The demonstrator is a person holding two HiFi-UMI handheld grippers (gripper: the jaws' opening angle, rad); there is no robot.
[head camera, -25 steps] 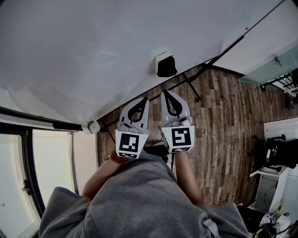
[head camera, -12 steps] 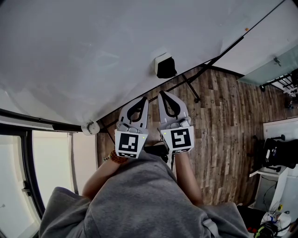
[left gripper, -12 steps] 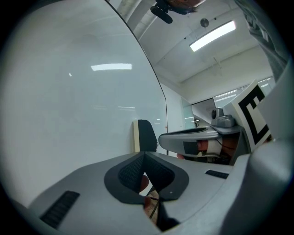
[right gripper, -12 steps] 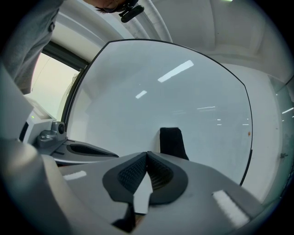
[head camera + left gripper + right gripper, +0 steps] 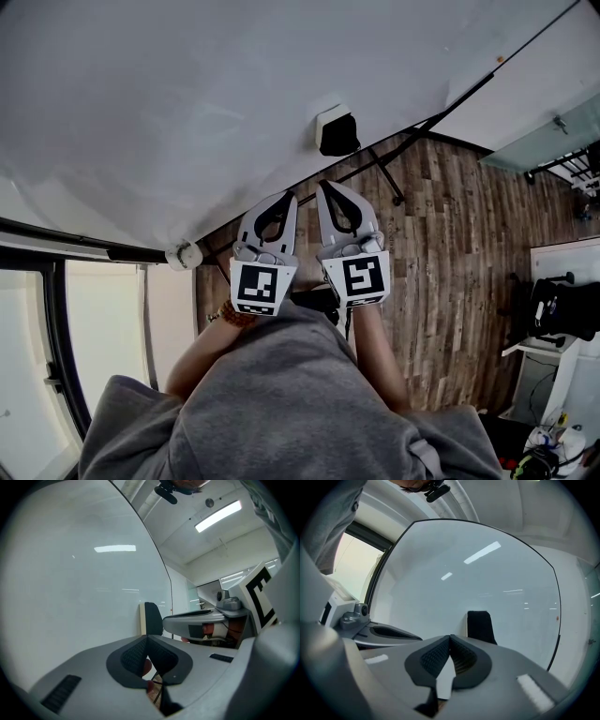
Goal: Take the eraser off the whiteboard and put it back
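Note:
The eraser [image 5: 335, 131], a white block with a black felt face, sticks to the large whiteboard [image 5: 169, 103]. My left gripper [image 5: 289, 196] and right gripper [image 5: 322, 185] sit side by side just short of it, both shut and empty, pointing level at the board. In the left gripper view the eraser [image 5: 151, 618] stands ahead just beyond my closed left gripper [image 5: 147, 637]. In the right gripper view the eraser [image 5: 480, 626] is slightly right of my closed right gripper [image 5: 450, 637]. Nothing touches the eraser.
The board's black stand legs [image 5: 384, 178] spread over the wooden floor [image 5: 441, 244]. A round fitting [image 5: 183, 255] marks the board's lower corner by a window [image 5: 94, 319]. White furniture [image 5: 562, 309] with dark items stands at the right.
The right gripper's tip has swung slightly left toward the left gripper. Nothing was taken hold of or let go.

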